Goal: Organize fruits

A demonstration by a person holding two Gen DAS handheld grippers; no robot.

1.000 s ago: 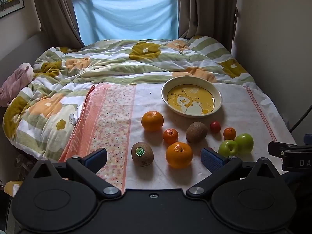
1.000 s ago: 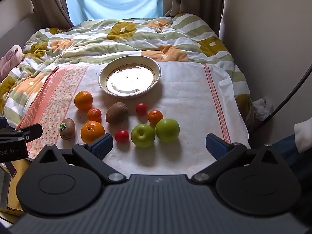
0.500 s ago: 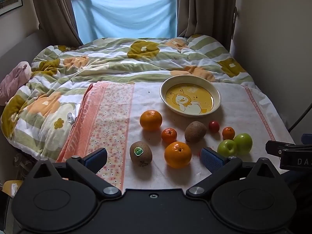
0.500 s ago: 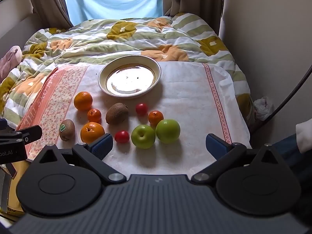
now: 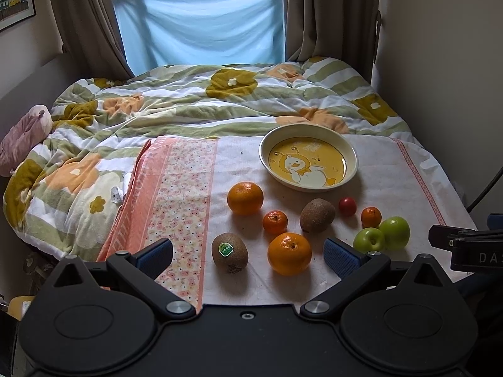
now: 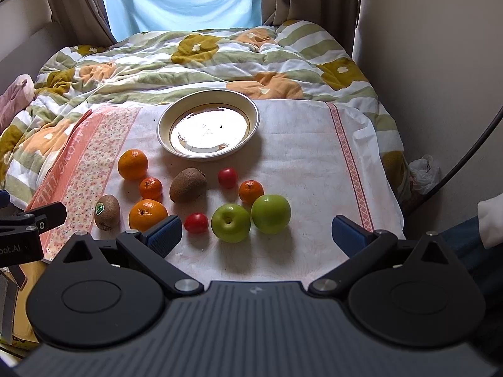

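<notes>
Every fruit lies loose on the white cloth (image 6: pixel 308 163) spread over the near end of the bed, and the shallow cream plate (image 6: pixel 163 125) at the far edge of the group holds none of them, so by the look of it the sorting has not begun and all of it is left to do. In the far row sit a large orange (image 6: pixel 132 164), a small mandarin (image 6: pixel 151 188), a brown fuzzy kiwi (image 6: pixel 187 184), a glossy little red tomato (image 6: pixel 228 177) and a second mandarin (image 6: pixel 251 191); nearer lie a stickered kiwi (image 6: pixel 107 211), a dimpled orange (image 6: pixel 147 214), another tomato (image 6: pixel 196 222) and two smooth, waxy green apples (image 6: pixel 231 222), which sit touching or very nearly so. The plate looks like glazed ceramic, with a yellow cartoon print on its floor in the left view and only window glare in the right. The cloth has a pink floral band (image 5: pixel 179 201) on its left side and lies over a soft, rumpled quilt (image 5: pixel 188 100) of green stripes and orange flowers, a yielding base on which round fruit may roll. The left gripper (image 5: pixel 248 253) hangs spread wide and empty above the stickered kiwi and near orange; the right gripper (image 6: pixel 256 231) is likewise released and holds nothing, hovering just short of the apples, with a white sleeve (image 6: pixel 490 220) at the right edge
</notes>
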